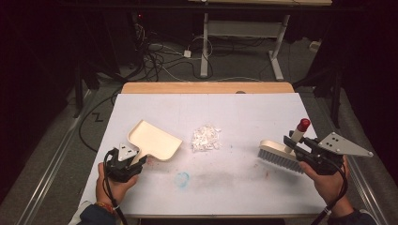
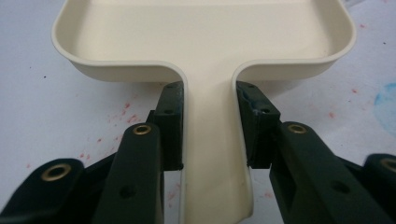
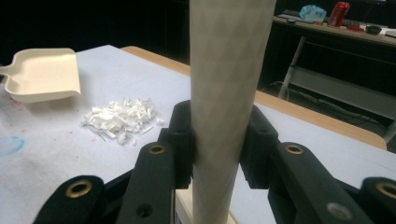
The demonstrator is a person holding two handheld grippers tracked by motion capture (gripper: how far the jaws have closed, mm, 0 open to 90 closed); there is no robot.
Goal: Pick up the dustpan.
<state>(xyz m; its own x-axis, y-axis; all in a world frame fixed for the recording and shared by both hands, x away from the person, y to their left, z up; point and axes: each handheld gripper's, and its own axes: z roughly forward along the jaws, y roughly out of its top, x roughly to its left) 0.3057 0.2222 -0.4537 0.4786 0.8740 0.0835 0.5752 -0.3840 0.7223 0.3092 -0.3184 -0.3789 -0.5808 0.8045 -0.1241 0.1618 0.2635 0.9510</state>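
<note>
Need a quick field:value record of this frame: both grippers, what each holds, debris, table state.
left gripper: shut on the dustpan handle, jaws pressing both sides of it
dustpan: cream, open edge toward the pile, on the table
right gripper: shut on the brush handle
brush: bristles down at the table, red-tipped handle pointing up and back
paper shreds: white pile mid-table, between dustpan and brush, touching neither
table: white sheet cover, blue smudge and faint red specks near the front
</note>
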